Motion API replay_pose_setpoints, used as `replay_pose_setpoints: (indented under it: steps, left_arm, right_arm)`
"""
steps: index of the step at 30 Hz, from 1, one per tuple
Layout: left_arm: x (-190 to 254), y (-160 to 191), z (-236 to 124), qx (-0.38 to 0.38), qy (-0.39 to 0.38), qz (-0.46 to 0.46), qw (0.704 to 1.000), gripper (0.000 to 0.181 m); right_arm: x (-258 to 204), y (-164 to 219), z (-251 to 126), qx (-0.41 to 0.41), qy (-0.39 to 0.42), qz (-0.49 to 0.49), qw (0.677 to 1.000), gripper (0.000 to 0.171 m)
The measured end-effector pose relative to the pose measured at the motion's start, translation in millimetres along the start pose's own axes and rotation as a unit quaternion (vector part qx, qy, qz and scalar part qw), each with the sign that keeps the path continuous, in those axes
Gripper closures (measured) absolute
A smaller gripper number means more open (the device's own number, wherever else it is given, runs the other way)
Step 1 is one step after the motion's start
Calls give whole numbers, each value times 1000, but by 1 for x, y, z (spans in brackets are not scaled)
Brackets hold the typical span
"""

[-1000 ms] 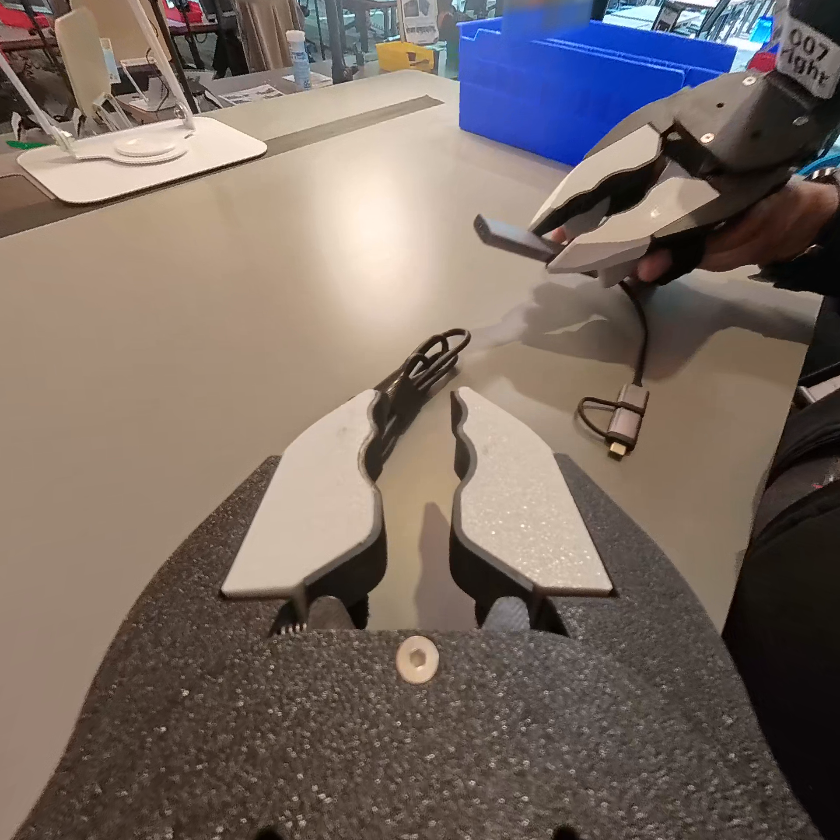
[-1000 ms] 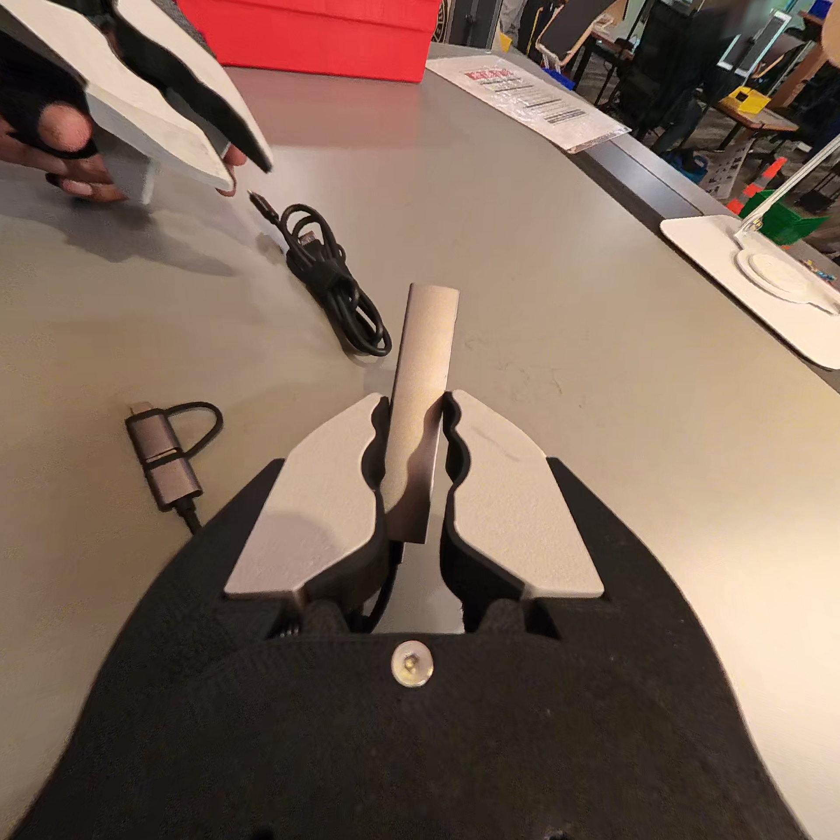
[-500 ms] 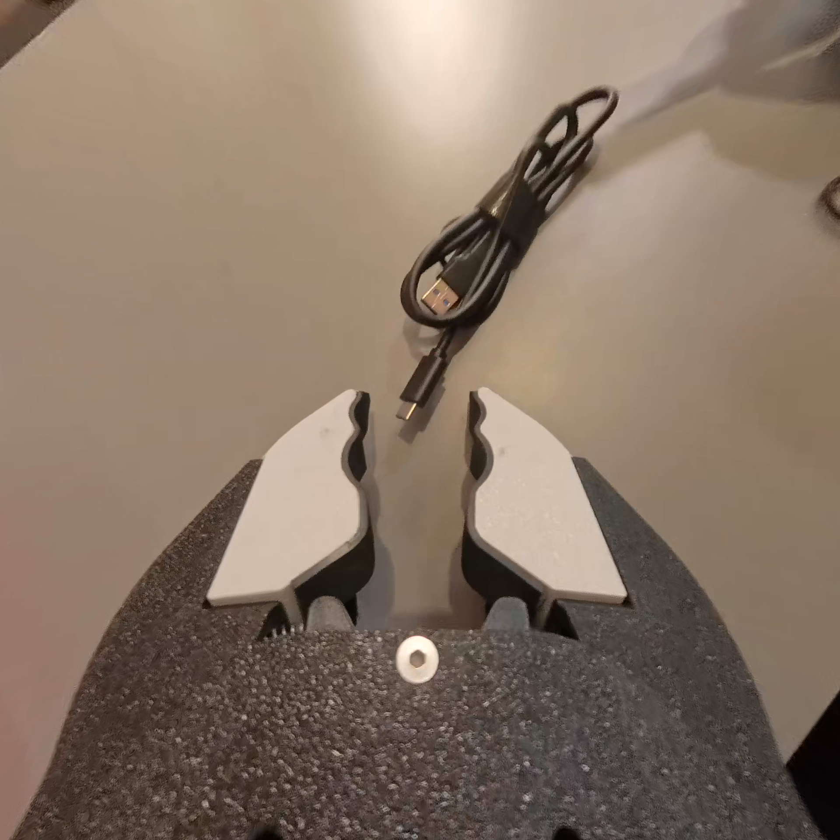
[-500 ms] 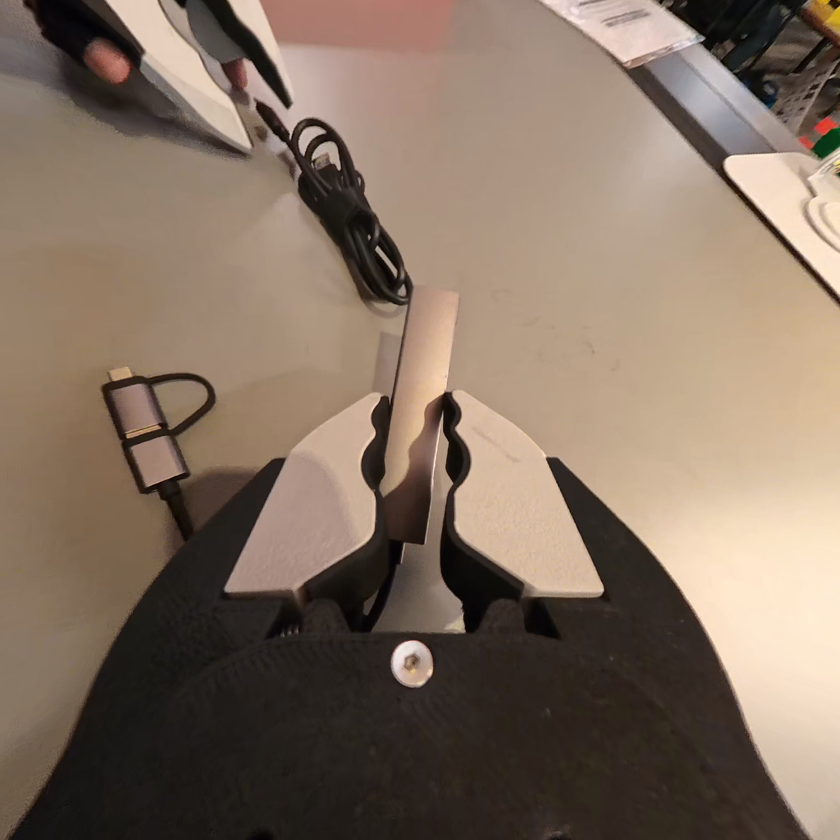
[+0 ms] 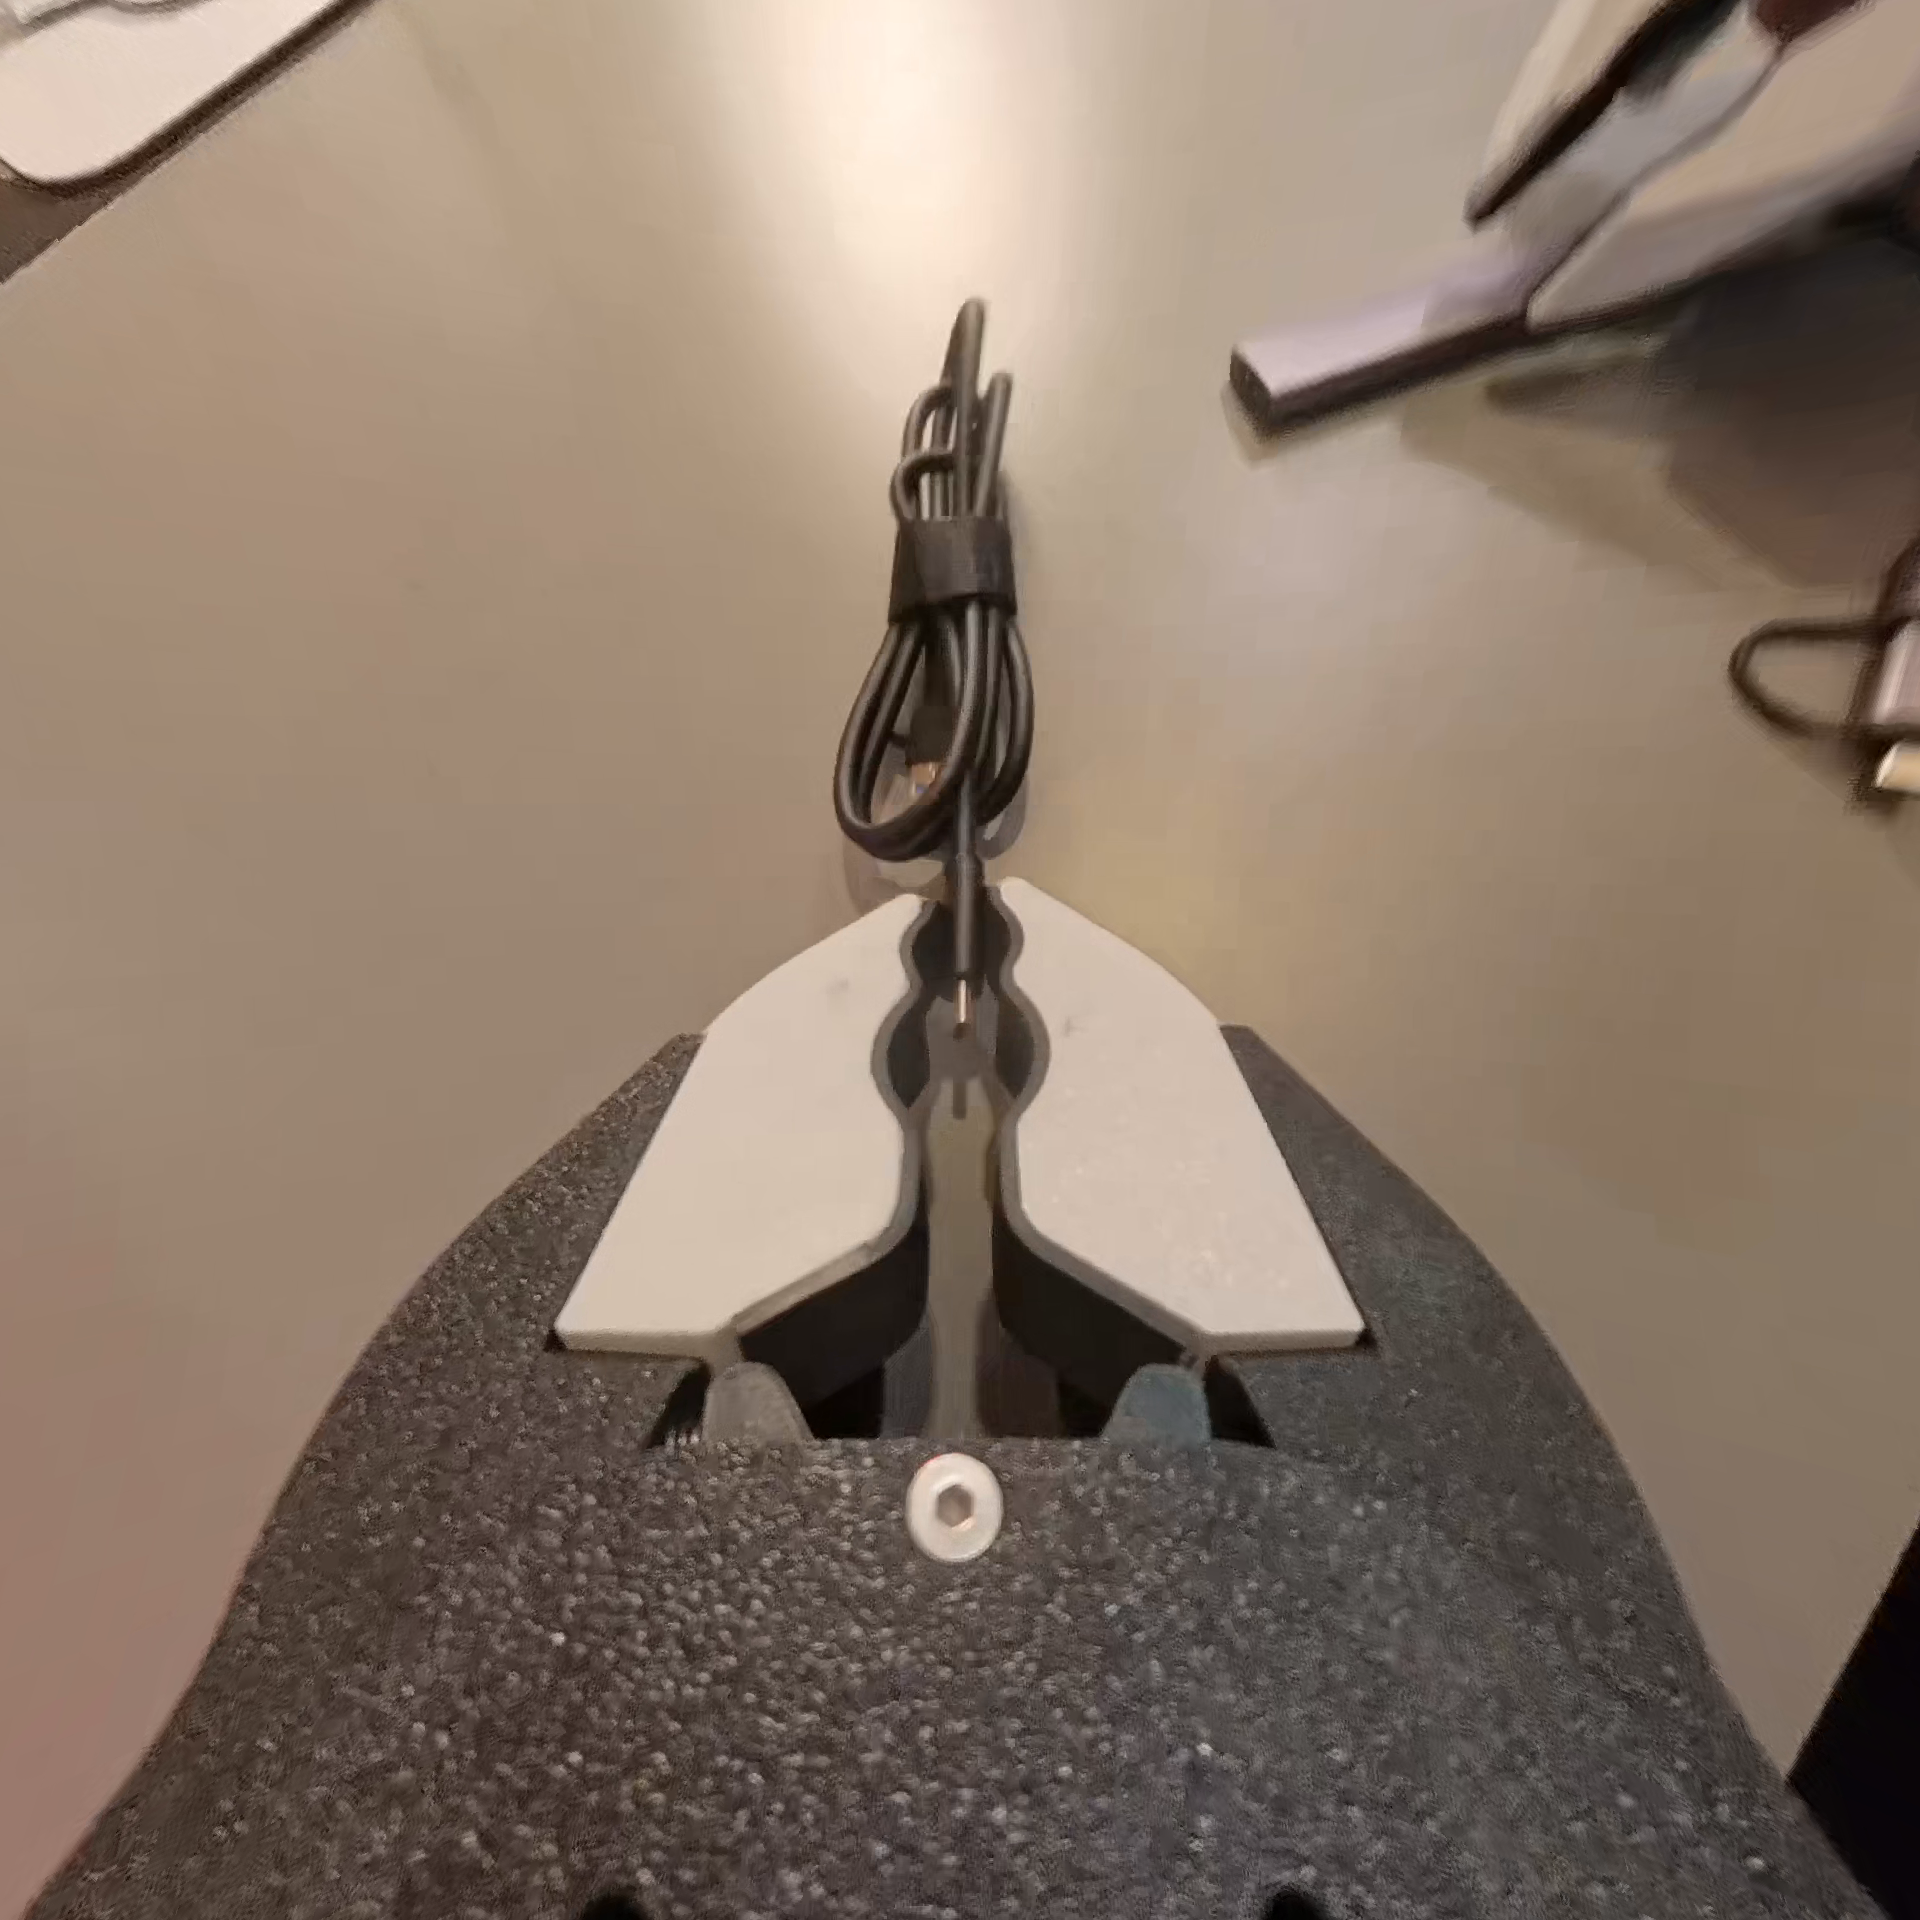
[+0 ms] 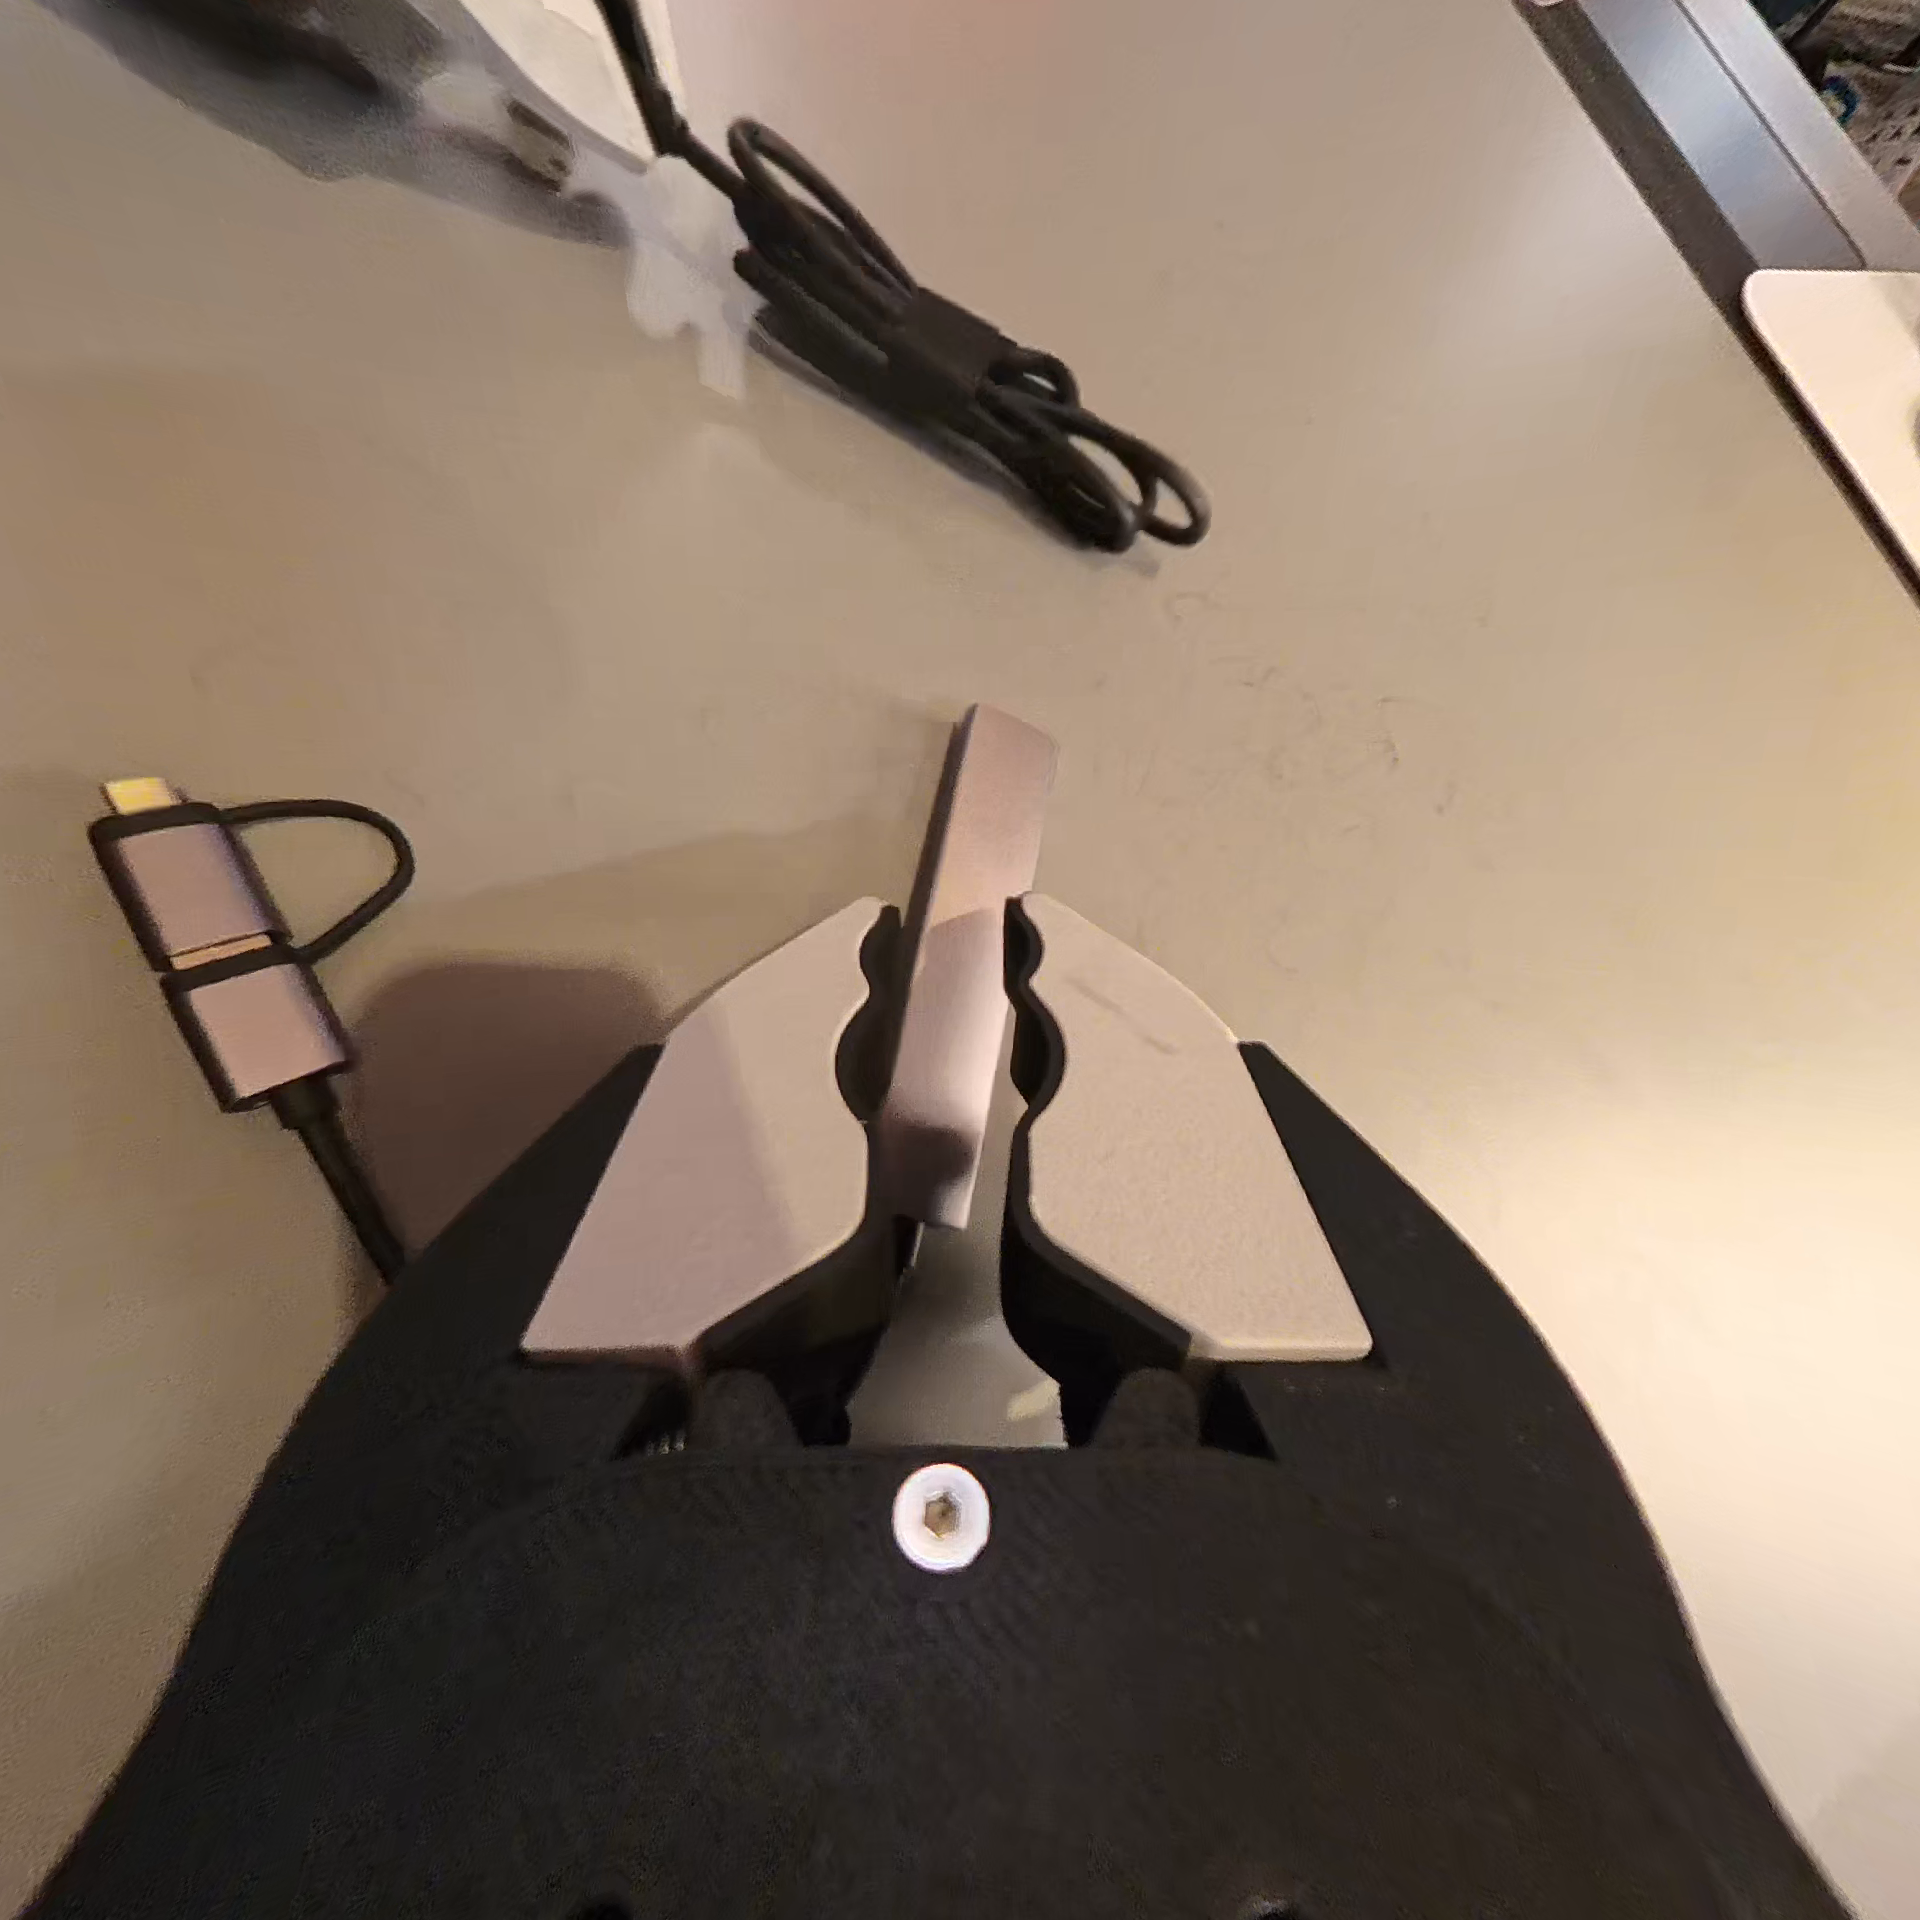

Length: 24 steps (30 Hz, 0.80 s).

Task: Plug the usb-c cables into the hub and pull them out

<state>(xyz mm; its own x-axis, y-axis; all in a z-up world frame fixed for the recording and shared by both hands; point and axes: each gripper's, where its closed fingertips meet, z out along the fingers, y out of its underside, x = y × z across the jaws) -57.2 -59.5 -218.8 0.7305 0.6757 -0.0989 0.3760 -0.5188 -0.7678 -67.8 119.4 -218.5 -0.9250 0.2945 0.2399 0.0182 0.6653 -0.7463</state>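
Both my tools grip something: the left tool pinches the plug of the bundled cable lying on the surface. My right tool clamps the hub, near the cable.

Work surface: wide matte grey-beige table, faint scuffs at centre-right in right wrist view. Overhead light reflects as soft bright patch on tabletop. Dark strip runs along far table edge. White flat base plate rests near that edge; also visible in left wrist view, top-left corner.
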Motion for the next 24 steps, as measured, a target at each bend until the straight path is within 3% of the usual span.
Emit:
replay_pose_setpoints:
  steps: [1, 9, 15, 24]
  left_arm:
    - [1, -3, 1, 10, 4, -30, 1000, 174]
    - [10, -32, 11, 58, -3, -148, 987, 174]
    - [18, -51, 14, 127, 53, -308, 942, 174]
    - [29, -49, 13, 101, 8, -249, 963, 174]
  right_arm:
    - [0, 1, -1, 0, 0, 3, 1000, 152]
    - [-3, -23, 3, 28, 13, 10, 999, 150]
    - [-13, -54, 24, 43, 54, -48, 996, 148]
    - [-23, -85, 51, 55, 110, -171, 977, 141]
